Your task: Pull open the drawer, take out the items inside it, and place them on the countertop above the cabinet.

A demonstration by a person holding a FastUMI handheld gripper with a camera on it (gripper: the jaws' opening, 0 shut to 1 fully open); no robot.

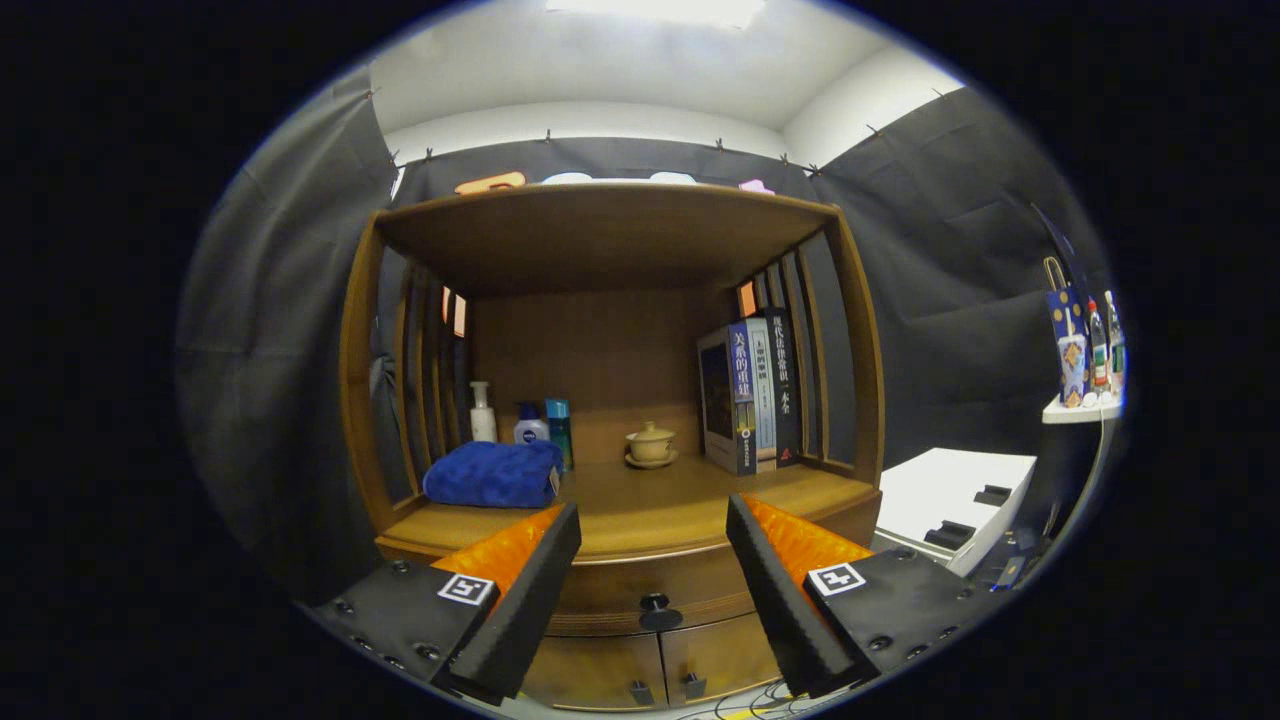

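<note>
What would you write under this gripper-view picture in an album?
Open gripper faces the wooden cabinet, its closed drawer's knob between the fingers.

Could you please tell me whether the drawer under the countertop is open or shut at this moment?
Shut: the drawer front sits flush under the countertop, its knob untouched. The tongs are open, the knob between and just beyond the fingers.

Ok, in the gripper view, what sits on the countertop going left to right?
White pump bottle → blue towel → lidded teacup on saucer → row of books. The open gripper hangs in front, drawer knob between its fingers.
</note>
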